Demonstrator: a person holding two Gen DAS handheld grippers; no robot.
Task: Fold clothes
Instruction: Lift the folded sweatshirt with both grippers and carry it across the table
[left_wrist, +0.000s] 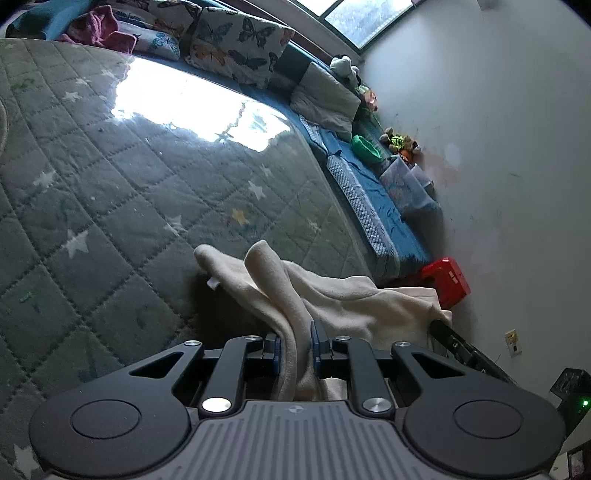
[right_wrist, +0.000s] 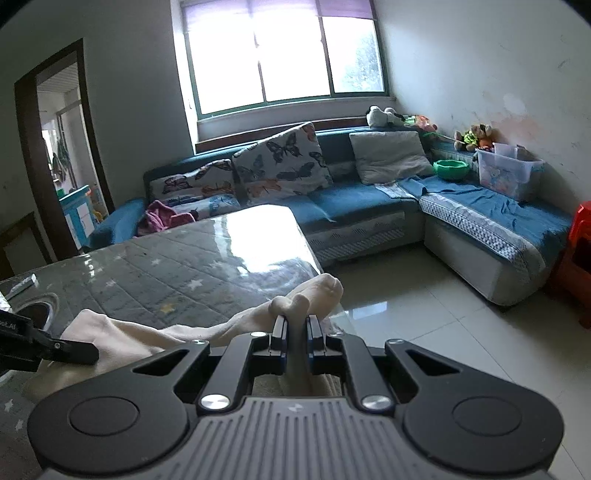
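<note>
Both tools pinch the cream garment (left_wrist: 332, 295): the left tool (left_wrist: 295, 341) is clamped on a fold that rises between its fingers, the right tool (right_wrist: 295, 330) on a bunched edge, and the cloth sags between them over the near corner of the glass-topped desk (left_wrist: 110, 184).

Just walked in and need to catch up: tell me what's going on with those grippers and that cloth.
A person is folding a cream garment over a glass-topped table with a handheld gripper in each hand. The left gripper is shut on a bunched fold of it, and the right gripper is shut on another bunched part near the table's edge. The garment hangs crumpled between them, not yet folded flat.
</note>
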